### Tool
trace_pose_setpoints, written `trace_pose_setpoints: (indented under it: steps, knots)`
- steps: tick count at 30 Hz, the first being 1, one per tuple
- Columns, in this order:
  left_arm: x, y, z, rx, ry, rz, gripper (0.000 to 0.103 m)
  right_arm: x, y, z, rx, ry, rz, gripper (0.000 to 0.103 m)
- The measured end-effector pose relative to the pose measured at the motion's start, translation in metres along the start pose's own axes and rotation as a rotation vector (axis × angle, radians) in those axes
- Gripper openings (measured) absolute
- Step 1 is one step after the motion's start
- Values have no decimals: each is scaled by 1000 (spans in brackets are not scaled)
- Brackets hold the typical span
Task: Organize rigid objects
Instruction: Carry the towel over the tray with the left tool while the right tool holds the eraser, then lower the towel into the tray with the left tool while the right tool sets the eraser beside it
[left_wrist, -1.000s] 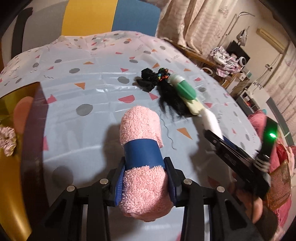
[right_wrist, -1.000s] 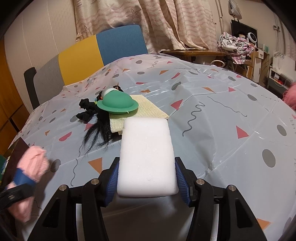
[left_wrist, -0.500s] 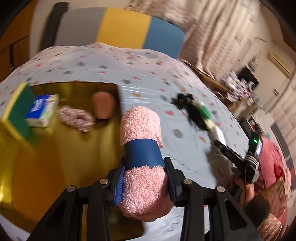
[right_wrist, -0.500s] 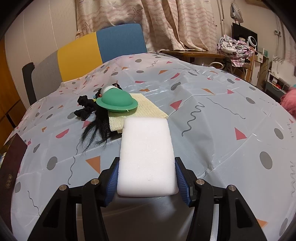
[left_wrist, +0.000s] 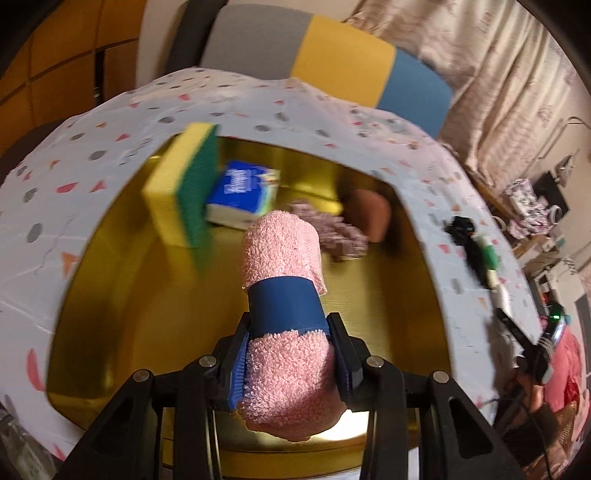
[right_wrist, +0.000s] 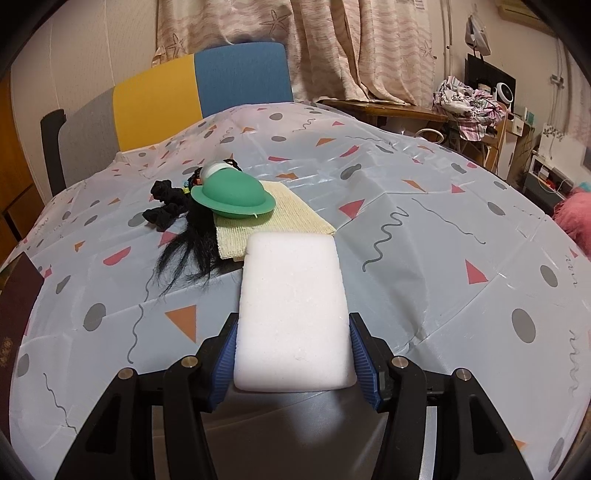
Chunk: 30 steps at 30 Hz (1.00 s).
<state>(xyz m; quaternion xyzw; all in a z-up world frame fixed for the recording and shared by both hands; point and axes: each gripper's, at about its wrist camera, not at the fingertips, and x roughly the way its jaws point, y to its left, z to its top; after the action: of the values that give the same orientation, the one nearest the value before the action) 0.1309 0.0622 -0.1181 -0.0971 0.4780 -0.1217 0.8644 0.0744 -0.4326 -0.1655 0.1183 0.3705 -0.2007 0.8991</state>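
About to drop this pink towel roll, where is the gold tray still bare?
The gold tray is bare across its near half, below the pink towel roll. Its far end is crowded: sponge, blue packet, scrunchie.

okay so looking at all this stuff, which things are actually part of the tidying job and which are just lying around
Part of the job:
rolled pink towel, held in the left gripper
white sponge block, held in the right gripper
gold tray

Lying about:
chair
clothes pile
curtains
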Motion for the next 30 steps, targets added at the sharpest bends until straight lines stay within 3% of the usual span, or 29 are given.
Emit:
trace_pose_setpoints:
  steps: [8, 13, 16, 24, 30]
  knots:
    - [4, 42, 8, -29, -1, 161, 44, 0, 6, -1, -29, 8, -34, 57]
    - [-11, 50, 6, -60, -50, 170, 55, 0, 9, -1, -43, 10, -52, 57]
    - [-23, 51, 2, -81, -95, 139, 55, -1, 10, -1, -51, 9, -61, 57]
    - [-35, 27, -10, -93, -145, -29, 55, -17, 14, -1, -71, -24, -44, 56]
    - [-32, 12, -17, -61, -132, -77, 55, -46, 44, -11, -113, -29, 66, 56]
